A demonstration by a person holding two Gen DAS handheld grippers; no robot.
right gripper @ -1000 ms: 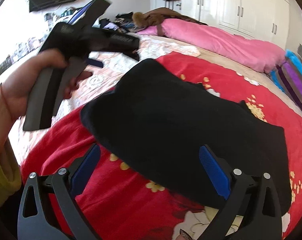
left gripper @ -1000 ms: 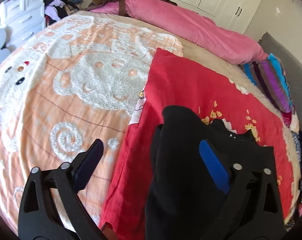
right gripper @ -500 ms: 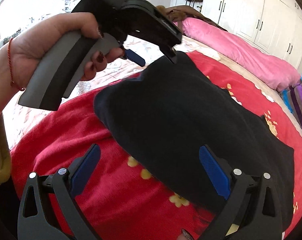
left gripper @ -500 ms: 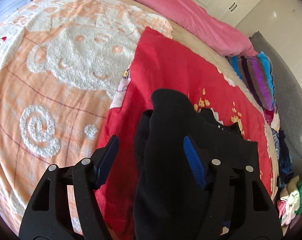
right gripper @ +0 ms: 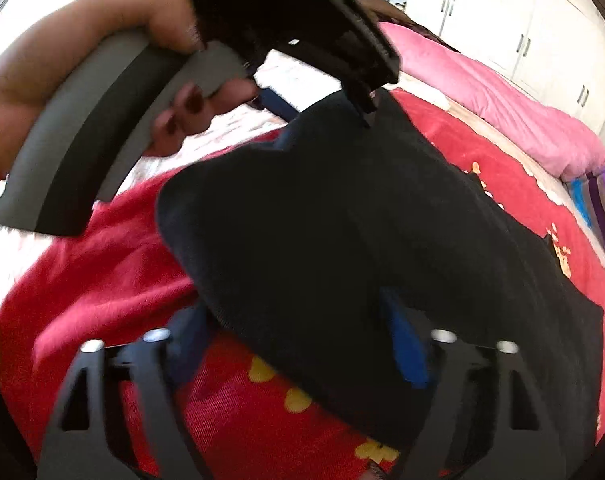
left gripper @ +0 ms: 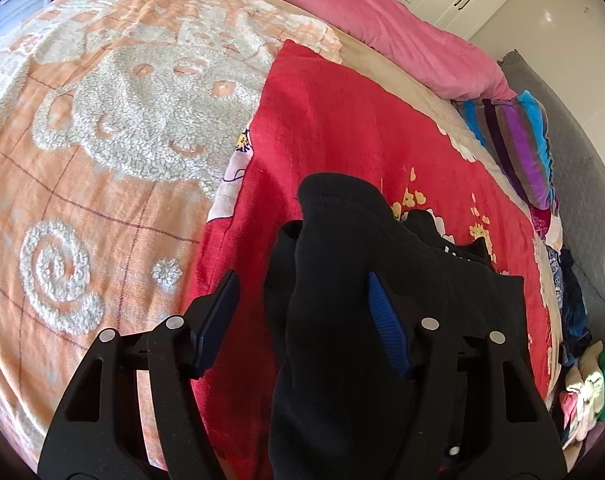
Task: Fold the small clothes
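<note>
While the black garment (left gripper: 342,280) lies bunched on the red blanket (left gripper: 334,120) on the bed, I see a raised fold of it running up between the fingers of my left claw (left gripper: 302,320): the right blue pad (left gripper: 386,332) lies against the cloth, but the left pad (left gripper: 216,320) stands clear of it with red blanket showing in the gap, so the claw is only partly spread and not pinching. From the right wrist view the same garment (right gripper: 342,220) spreads wide across the blanket (right gripper: 82,280), its near edge reaching down between the fingers of my right claw (right gripper: 298,344). That claw's jaws are closing, with the cloth between them; the picture is blurred, and I cannot tell whether the pads press the fabric. Beyond the garment's far end, the left hand (right gripper: 82,80) grips the grey handle of the left claw (right gripper: 326,104), whose tips sit at the garment's far corner. Further out lie an orange and white fleece blanket (left gripper: 102,140), a pink duvet (left gripper: 362,20), a striped pillow (left gripper: 514,140) and white wardrobe doors (right gripper: 522,20).
</note>
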